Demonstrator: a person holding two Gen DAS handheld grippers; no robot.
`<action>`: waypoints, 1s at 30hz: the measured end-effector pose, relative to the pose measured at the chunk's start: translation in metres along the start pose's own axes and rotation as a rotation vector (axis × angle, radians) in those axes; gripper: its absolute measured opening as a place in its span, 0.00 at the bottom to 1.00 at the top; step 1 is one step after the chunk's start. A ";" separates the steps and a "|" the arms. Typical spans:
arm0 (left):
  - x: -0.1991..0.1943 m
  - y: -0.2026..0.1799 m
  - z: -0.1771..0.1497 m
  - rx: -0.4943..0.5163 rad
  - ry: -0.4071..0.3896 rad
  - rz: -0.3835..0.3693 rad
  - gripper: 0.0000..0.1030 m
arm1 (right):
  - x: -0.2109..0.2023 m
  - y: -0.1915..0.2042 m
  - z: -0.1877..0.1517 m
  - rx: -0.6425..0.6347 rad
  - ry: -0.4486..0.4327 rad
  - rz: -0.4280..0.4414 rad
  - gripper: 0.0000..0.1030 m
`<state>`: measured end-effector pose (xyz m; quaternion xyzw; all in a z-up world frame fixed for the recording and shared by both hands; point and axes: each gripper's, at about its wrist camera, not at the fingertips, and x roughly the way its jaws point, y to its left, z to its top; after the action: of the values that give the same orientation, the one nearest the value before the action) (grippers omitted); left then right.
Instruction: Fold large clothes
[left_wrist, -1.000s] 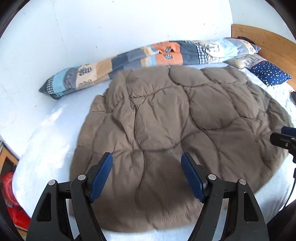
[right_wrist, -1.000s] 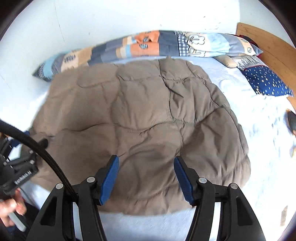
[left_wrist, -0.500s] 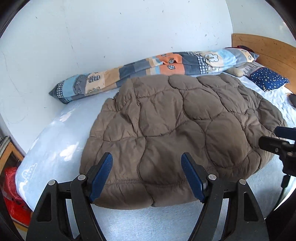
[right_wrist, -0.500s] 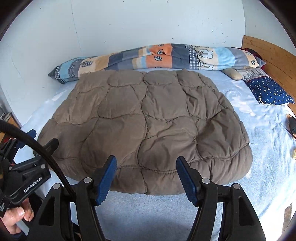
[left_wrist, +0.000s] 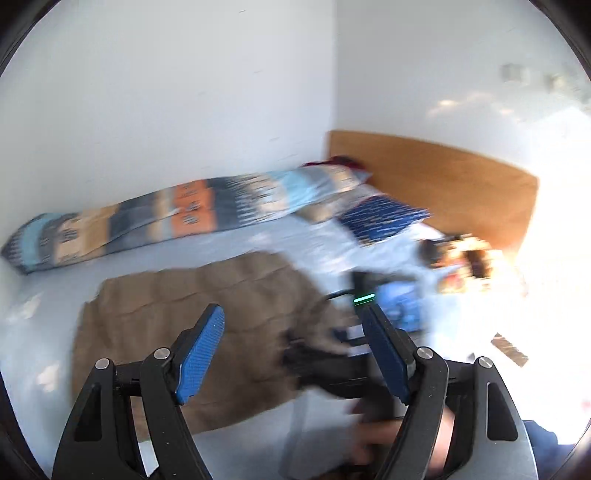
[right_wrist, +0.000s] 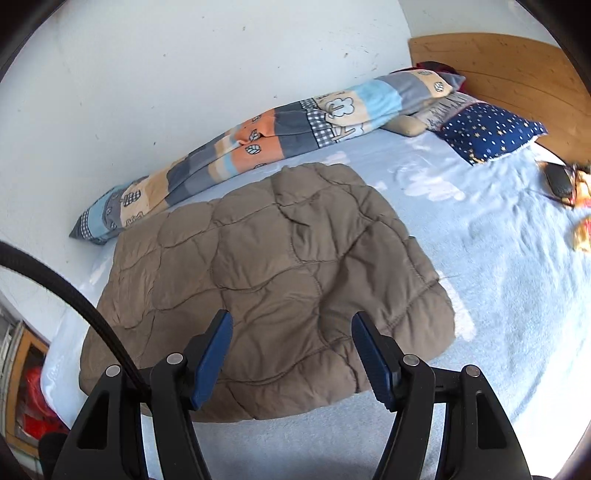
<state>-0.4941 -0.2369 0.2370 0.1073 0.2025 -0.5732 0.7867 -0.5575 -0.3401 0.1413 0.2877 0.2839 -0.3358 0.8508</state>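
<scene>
A: What is recorded for the left gripper (left_wrist: 291, 345)?

B: The jaws are seen wide apart and are opening further. Nothing is held between the blue pads (left_wrist: 201, 354). The gripper is carried above the bed, and no contact with any item is shown. The left wrist view is heavily blurred.

A: What is recorded for the right gripper (right_wrist: 291, 356)?

B: The jaws are also set wide apart, and nothing is gripped. The brown quilted garment (right_wrist: 266, 280) is framed between the pads from above, but it is not touched by them. A black cable (right_wrist: 66, 291) is seen curving in at the left of the right wrist view.

A: Where is the task item located?

B: The brown quilted garment is laid flat on the light blue bed sheet (right_wrist: 498, 295), towards the wall side of the bed. In the left wrist view the same garment (left_wrist: 192, 317) is partly covered at its right edge by the blurred right gripper (left_wrist: 369, 332), on which a green light is lit.

A: Which items are found further right?

B: A long patchwork pillow (right_wrist: 280, 129) is laid along the white wall behind the garment. A dark blue starred pillow (right_wrist: 491, 131) is placed against the wooden headboard (right_wrist: 517, 62). Small items at the far right edge cannot be identified.

A: Is any writing legible?

B: No brand, label or lettering can be read in either view.
</scene>
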 end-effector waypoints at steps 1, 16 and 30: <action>-0.006 -0.010 0.005 0.005 -0.005 -0.062 0.78 | -0.002 -0.002 0.000 0.007 -0.002 0.004 0.71; 0.084 0.215 -0.114 -0.302 0.265 0.487 0.78 | 0.016 0.011 -0.005 -0.055 0.044 0.003 0.74; 0.139 0.236 -0.152 -0.308 0.289 0.606 0.87 | 0.095 0.053 -0.032 -0.209 0.205 -0.102 0.87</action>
<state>-0.2648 -0.2194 0.0243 0.1226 0.3541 -0.2558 0.8911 -0.4692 -0.3245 0.0715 0.2154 0.4172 -0.3162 0.8244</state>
